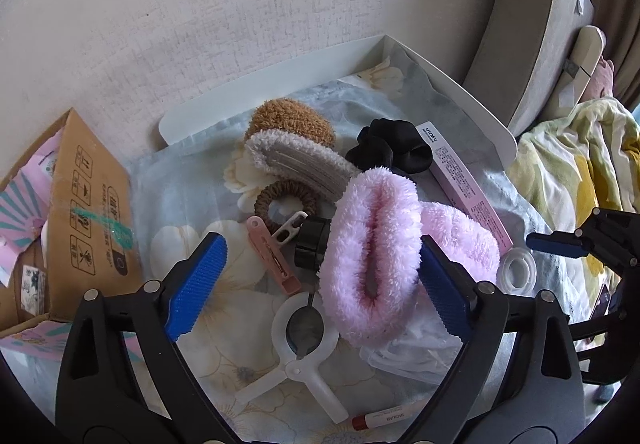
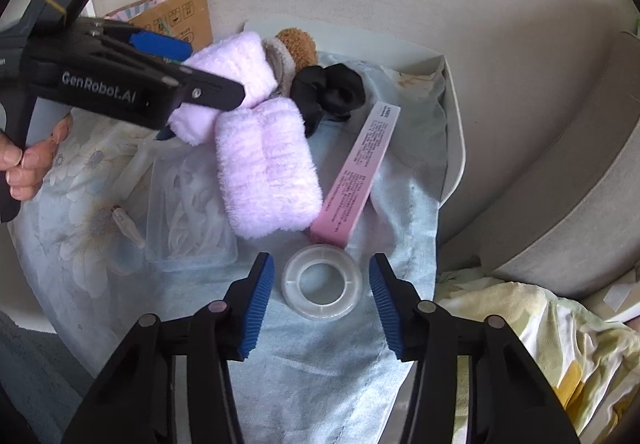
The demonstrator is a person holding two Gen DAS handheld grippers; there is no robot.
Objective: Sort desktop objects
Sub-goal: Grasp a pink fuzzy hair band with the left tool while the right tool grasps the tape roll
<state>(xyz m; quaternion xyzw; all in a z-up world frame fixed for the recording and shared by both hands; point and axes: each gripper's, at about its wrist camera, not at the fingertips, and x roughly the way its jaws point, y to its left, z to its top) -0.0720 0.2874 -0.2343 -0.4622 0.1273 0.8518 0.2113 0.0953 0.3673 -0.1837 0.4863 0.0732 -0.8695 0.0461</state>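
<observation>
Here, straddling the pink fluffy headband [image 1: 372, 252] with the left hand-held gripper [image 1: 320, 276], fingers spread. Framing the clear tape roll [image 2: 320, 286] near the tabletop edge with the right hand-held gripper [image 2: 321, 308], likewise spread, not touching.

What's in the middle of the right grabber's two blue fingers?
A clear tape roll lies flat on the blue floral cloth, between the open right gripper's pads, touching neither. The right wrist view shows it best.

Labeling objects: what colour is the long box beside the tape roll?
Pink long box, small printed text; clearest in the right wrist view.
</observation>
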